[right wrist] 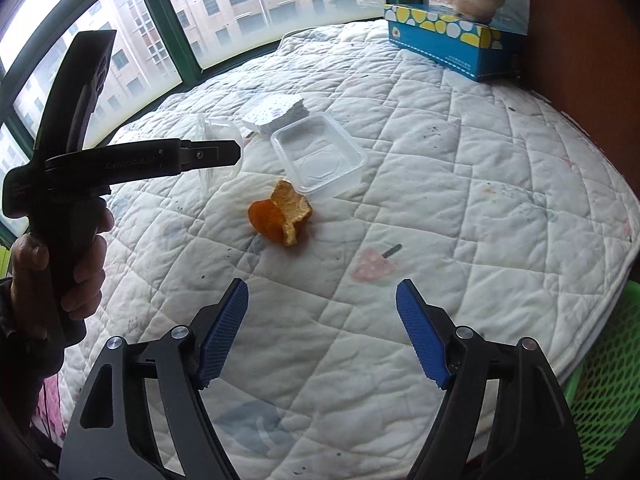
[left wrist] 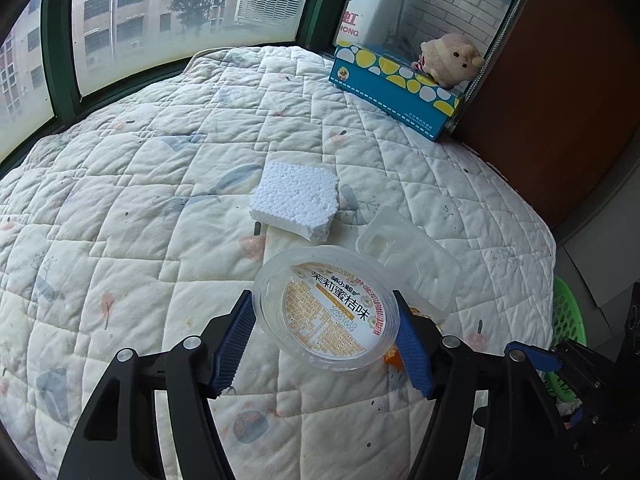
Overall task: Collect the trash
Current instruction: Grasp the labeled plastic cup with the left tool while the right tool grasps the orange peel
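On the quilted bed (right wrist: 460, 168), the left tongs (left wrist: 326, 322) bracket the round labelled cup (left wrist: 326, 314), pads at its rim; whether they truly press is hard to tell. Rightward lie the foam block (left wrist: 294, 200), clear tray (right wrist: 318, 154) and orange peel (right wrist: 282, 218), gathered near the edge, likely for the green basket (right wrist: 604, 392), which is cut off. The right tongs (right wrist: 322, 332) stand apart, empty.

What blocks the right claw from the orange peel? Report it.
Nothing visible does. The right claw hangs open over bare quilt, with the orange peel ahead of it. The clear plastic tray lies just beyond the peel, not in front of it.
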`<state>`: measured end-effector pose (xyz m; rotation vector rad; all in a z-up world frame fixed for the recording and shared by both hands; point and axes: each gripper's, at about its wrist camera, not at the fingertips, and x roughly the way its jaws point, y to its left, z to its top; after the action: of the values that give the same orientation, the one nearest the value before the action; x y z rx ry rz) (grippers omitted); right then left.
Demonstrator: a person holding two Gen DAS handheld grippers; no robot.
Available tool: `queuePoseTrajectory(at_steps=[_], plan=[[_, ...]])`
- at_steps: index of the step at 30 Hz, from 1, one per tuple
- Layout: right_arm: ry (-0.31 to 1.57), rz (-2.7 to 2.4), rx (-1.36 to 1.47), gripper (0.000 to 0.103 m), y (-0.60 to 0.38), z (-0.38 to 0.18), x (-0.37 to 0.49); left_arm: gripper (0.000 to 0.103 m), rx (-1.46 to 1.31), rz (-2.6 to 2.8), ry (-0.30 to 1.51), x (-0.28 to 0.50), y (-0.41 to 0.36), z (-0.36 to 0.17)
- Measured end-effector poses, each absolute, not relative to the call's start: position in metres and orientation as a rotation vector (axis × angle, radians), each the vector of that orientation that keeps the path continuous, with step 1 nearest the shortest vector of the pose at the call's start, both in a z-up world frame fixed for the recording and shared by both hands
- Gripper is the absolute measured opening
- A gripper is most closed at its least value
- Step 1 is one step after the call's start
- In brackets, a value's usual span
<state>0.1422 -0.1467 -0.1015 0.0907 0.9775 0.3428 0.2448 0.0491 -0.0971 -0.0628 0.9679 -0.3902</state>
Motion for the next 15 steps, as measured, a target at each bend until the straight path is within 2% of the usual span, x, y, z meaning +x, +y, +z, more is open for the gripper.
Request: queuePoseTrajectory(at_steps=[15], plan=[[0.998,0.344,0.056,0.048,-0.104,-0.122,0.190,0.064,-0.087,-0.330,0.957,0.239,0.083,-0.092]])
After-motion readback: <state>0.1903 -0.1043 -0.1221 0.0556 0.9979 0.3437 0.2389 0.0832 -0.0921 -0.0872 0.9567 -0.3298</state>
